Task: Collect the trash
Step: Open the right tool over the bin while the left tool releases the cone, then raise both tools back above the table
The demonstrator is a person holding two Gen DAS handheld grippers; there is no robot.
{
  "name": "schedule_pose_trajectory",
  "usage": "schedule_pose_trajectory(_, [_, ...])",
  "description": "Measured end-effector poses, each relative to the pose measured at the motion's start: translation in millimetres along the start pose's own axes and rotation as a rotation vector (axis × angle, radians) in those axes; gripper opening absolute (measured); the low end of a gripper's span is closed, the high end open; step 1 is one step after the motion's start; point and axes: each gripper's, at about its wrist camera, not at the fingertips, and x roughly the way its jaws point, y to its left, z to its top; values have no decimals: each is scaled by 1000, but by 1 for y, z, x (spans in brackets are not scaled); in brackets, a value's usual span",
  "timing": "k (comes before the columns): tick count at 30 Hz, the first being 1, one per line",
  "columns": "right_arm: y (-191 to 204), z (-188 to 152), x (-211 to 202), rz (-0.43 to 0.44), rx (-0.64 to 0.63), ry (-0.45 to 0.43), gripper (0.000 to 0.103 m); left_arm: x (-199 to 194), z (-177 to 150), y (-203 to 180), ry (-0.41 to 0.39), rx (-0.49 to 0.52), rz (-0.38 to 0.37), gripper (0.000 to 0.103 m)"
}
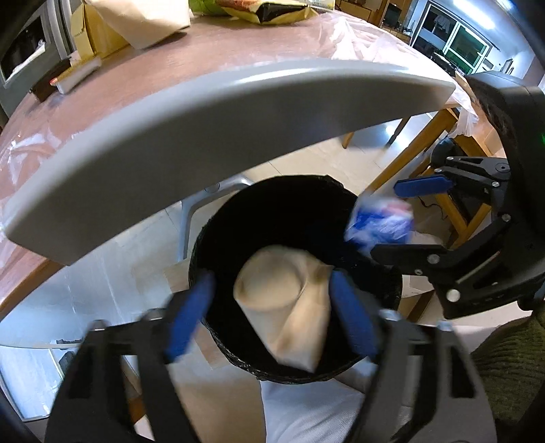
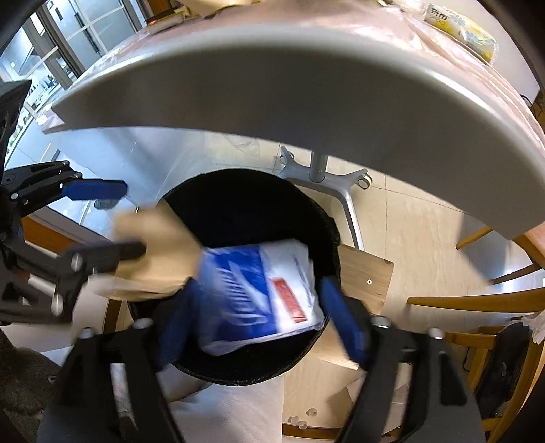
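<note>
A black round bin (image 1: 289, 197) (image 2: 245, 204) stands on the floor right below both grippers. My left gripper (image 1: 272, 313) (image 2: 126, 221) hangs open over its mouth. A crumpled beige paper bag (image 1: 286, 300) (image 2: 160, 245) sits blurred between its blue pads (image 1: 351, 317), and the left pad stands well clear of it. My right gripper (image 2: 259, 323) (image 1: 405, 219) is open too, over the bin's other side. A blue and white plastic wrapper (image 2: 259, 289) (image 1: 381, 221) with a red label is loose and blurred between its fingers.
A curved grey chair back (image 1: 204, 136) (image 2: 306, 85) arches above the bin. Behind it is a table under pink plastic sheet (image 1: 170, 58) with bags and a tissue pack (image 2: 463, 30). A grey wheeled base (image 2: 333, 184) and wooden chairs (image 2: 477, 300) stand on the tiled floor.
</note>
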Motion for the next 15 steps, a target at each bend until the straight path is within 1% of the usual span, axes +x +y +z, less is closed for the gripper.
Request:
schedule_pose_trajectory(4, [-1, -2, -10, -12, -5, -9, 77, -7, -1, 5, -9, -17, 4, 82])
schedule_pose_trajectory(6, [-3, -3, -21, -18, -12, -19, 77, -17, -2, 10, -19, -32, 11, 82])
schedule_pose_trajectory(8, [-4, -5, -42, -15, -14, -37, 77, -32, -4, 15, -40, -46, 8, 82])
schedule_pose_trajectory(10, [-3, -5, -65, -4, -25, -76, 77, -54, -5, 18, -74, -53, -10, 82])
schedule_pose_trajectory(12, [0, 0, -96, -22, -51, -147, 79, -79, -4, 20, -126, -47, -15, 82])
schedule_pose_trajectory(13, [-2, 4, -105, -36, -57, -178, 82, -91, -1, 21, -155, -44, -6, 86])
schedule_pose_trajectory(14, [-2, 10, -118, -59, -60, -225, 88, -102, 2, 24, -184, -44, 7, 89])
schedule_pose_trajectory(15, [-3, 15, -126, -75, -59, -256, 93, -115, 7, 30, -228, -51, 37, 95])
